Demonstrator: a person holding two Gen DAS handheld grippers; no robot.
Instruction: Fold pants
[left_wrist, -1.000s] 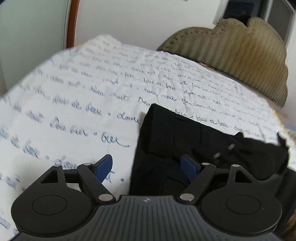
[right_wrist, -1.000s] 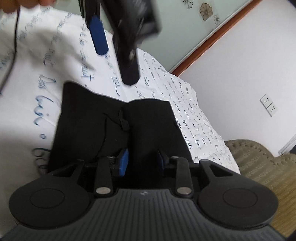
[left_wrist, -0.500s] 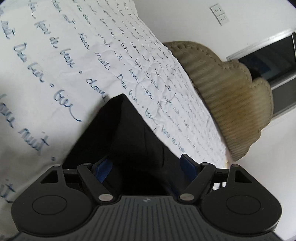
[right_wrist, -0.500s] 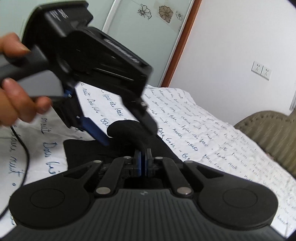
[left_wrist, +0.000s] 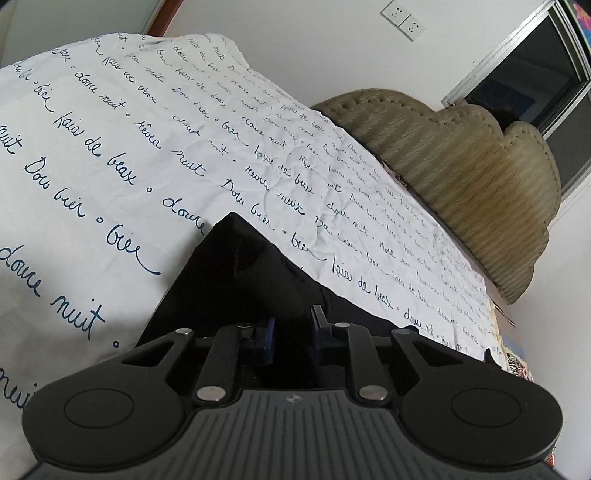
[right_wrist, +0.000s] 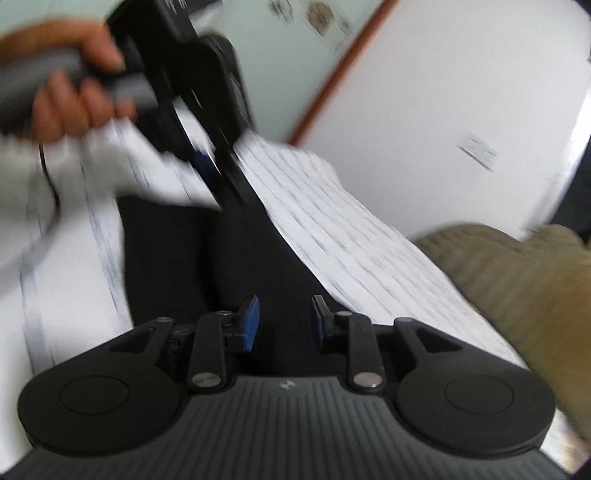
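Note:
Black pants (left_wrist: 229, 280) lie on a white bedsheet with blue script (left_wrist: 110, 147). My left gripper (left_wrist: 291, 334) is closing, and a bunched fold of the black cloth sits pinched between its blue pads. In the blurred right wrist view, a hand (right_wrist: 66, 107) holds that left gripper (right_wrist: 212, 173) at the upper left, its tip at a raised edge of the pants (right_wrist: 166, 258). My right gripper (right_wrist: 284, 321) is opening. Its blue pads stand apart over the dark cloth, which runs up between them toward the left gripper. No pad presses on it.
An olive ribbed headboard cushion (left_wrist: 461, 184) borders the bed's far right side, also in the right wrist view (right_wrist: 517, 280). A white wall with sockets (left_wrist: 402, 18) and a dark window (left_wrist: 535, 66) stand behind. The sheet (right_wrist: 351, 240) spreads wide to the left of the pants.
The left jaws have narrowed from wide apart onto the black cloth. The right jaws, shut half a second ago, have parted, and the right view has swung and blurred.

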